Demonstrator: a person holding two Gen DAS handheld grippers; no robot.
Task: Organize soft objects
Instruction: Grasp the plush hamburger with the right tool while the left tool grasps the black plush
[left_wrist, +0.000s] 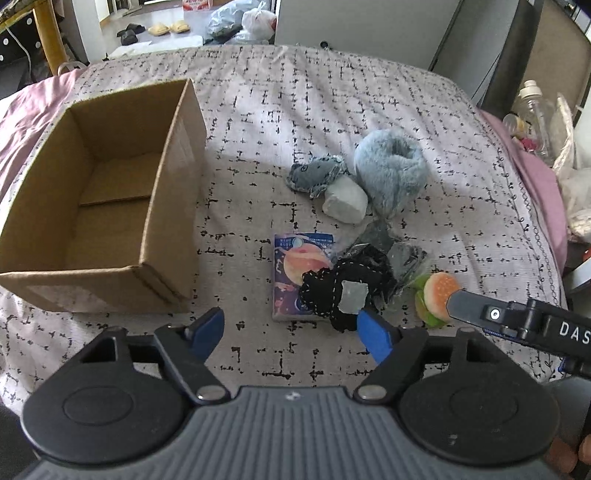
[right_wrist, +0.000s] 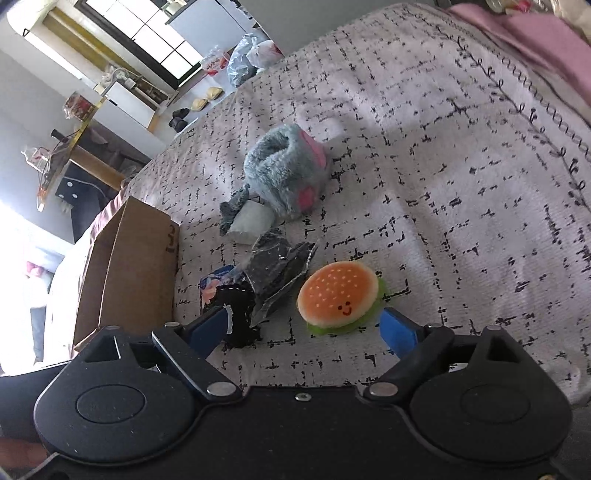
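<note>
An open cardboard box (left_wrist: 110, 192) stands on the bed at the left; it also shows in the right wrist view (right_wrist: 129, 266). A pile of soft things lies to its right: a blue furry plush (left_wrist: 391, 170) (right_wrist: 288, 170), a small grey fabric toy (left_wrist: 317, 173), a white block (left_wrist: 345, 199) (right_wrist: 253, 221), a black stitched fabric piece (left_wrist: 343, 291) (right_wrist: 240, 314), a clear bag (left_wrist: 402, 258) (right_wrist: 280, 269), a printed packet (left_wrist: 295, 269) and a hamburger plush (left_wrist: 437, 291) (right_wrist: 338, 293). My left gripper (left_wrist: 291, 328) is open, just short of the black fabric. My right gripper (right_wrist: 306, 328) is open, with the hamburger just ahead of its fingers.
The bed has a white cover with black dashes (left_wrist: 332, 99) and a pink sheet at its edges (left_wrist: 532, 166). Bottles and bags (left_wrist: 535, 110) stand beyond the right edge. Slippers and plastic bags (left_wrist: 255, 18) lie on the floor behind.
</note>
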